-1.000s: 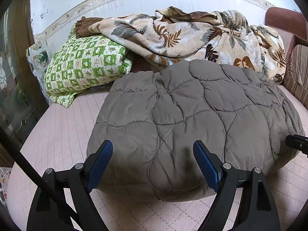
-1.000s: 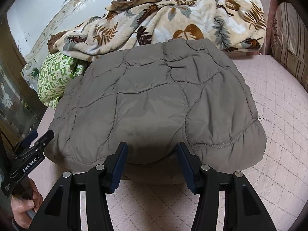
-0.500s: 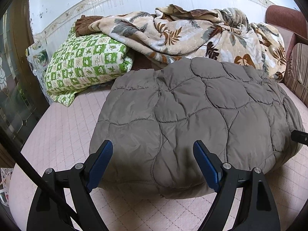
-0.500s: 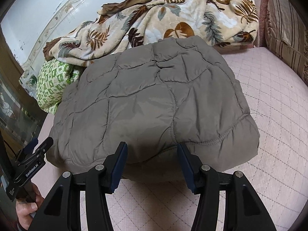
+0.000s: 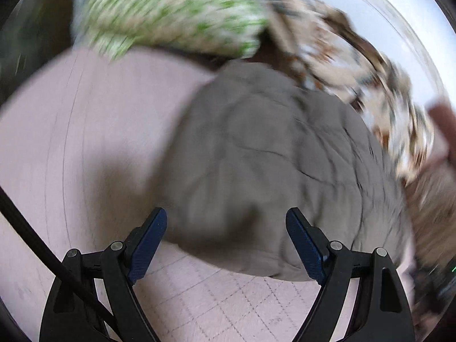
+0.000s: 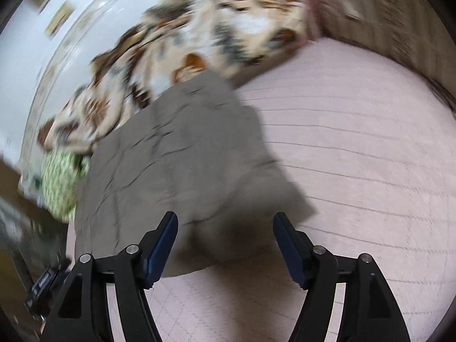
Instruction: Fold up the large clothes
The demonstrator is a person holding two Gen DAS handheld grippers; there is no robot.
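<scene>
The gray puffy coat lies folded on the bed; both claws, left claw apart and empty, right claw just opened wider and empty, should lift away gently.

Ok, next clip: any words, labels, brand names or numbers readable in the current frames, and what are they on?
None can be read; both views are smeared by motion.
Left gripper, at the right camera's lower left edge: pale marks on its black body, too blurred to read.
Green checked pillow: a printed pattern, no letters can be made out.
Grey quilted jacket, leaf-print blanket and pink bed cover: no text shows.
</scene>
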